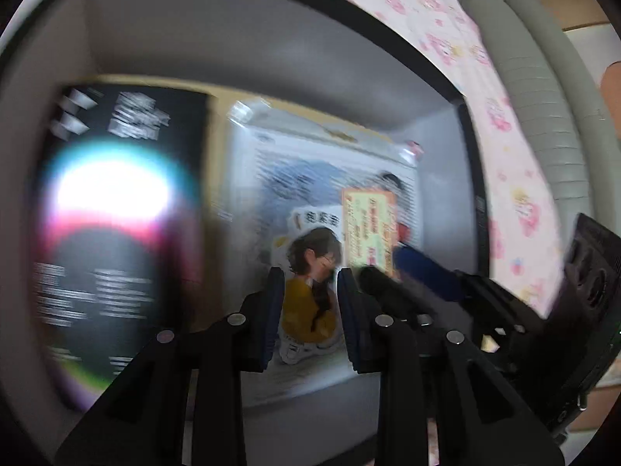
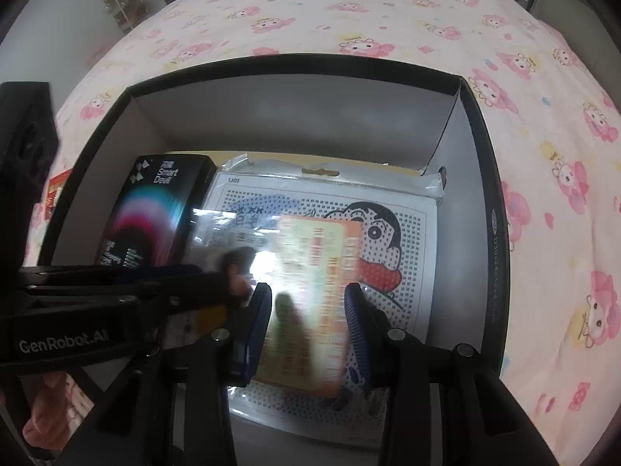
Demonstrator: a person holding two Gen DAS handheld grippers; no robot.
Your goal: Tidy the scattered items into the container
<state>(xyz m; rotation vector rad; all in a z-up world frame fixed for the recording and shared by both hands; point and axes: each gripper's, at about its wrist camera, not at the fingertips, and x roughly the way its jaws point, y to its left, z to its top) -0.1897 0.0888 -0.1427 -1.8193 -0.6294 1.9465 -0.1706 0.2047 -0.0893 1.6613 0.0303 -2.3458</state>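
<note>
Left wrist view is smeared with motion: the print on the black box (image 1: 120, 209) is unreadable and glare washes out its middle. The card (image 1: 368, 229) is blurred too, its text illegible, its lower edge hidden behind the right gripper (image 1: 403, 268). From the right wrist, the card (image 2: 310, 299) is a bright blur covering much of the bead sheet (image 2: 392, 233). Whether either gripper's pads actually press anything can't be told. A hand (image 2: 42, 415) is cut off at the lower left edge.

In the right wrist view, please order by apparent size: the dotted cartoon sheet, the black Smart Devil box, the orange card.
1. dotted cartoon sheet
2. black Smart Devil box and orange card: they look alike, and the card is nearer the camera, so unranked.
</note>
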